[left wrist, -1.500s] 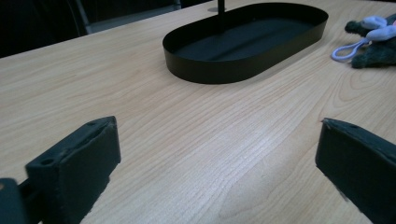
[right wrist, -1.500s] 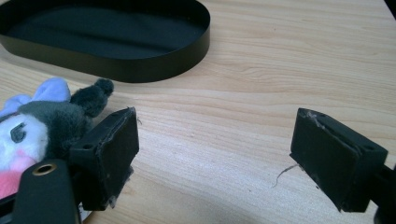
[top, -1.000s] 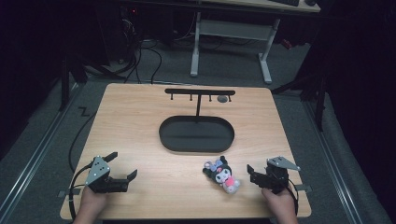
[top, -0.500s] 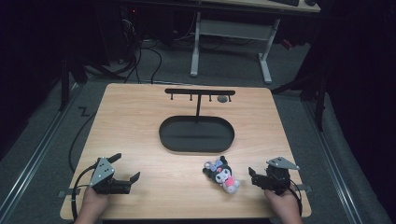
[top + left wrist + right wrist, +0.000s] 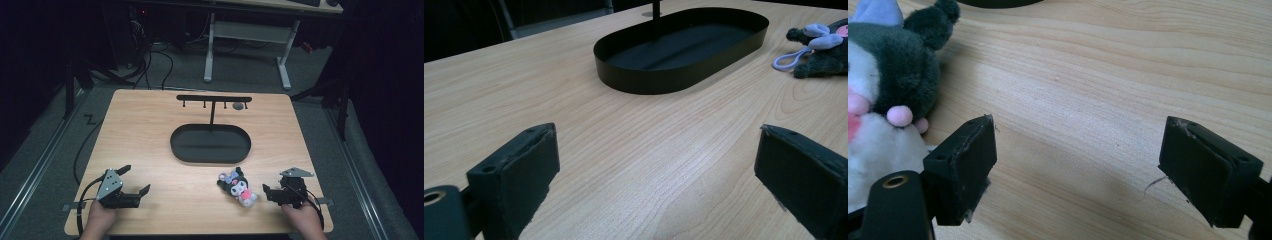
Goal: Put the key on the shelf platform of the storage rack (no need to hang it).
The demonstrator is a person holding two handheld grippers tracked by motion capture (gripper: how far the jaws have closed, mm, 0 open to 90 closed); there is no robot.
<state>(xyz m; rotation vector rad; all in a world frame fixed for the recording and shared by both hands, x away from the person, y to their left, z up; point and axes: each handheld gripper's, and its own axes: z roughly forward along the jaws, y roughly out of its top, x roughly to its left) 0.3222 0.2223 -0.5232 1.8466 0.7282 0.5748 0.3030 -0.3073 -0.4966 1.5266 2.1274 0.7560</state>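
The plush toy [image 5: 238, 185] lies on the wooden bench [image 5: 150, 130], just beside the right gripper [image 5: 267, 192], fingers wide. The left gripper view shows its lilac loop [image 5: 789, 57]; left gripper [image 5: 137, 181] fingers wide.

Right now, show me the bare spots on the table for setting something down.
Bare wood lies between the left hand-held gripper and the plush toy, and left of the black oval tray. It is crowded at the near right, where the right hand-held gripper sits beside the toy.
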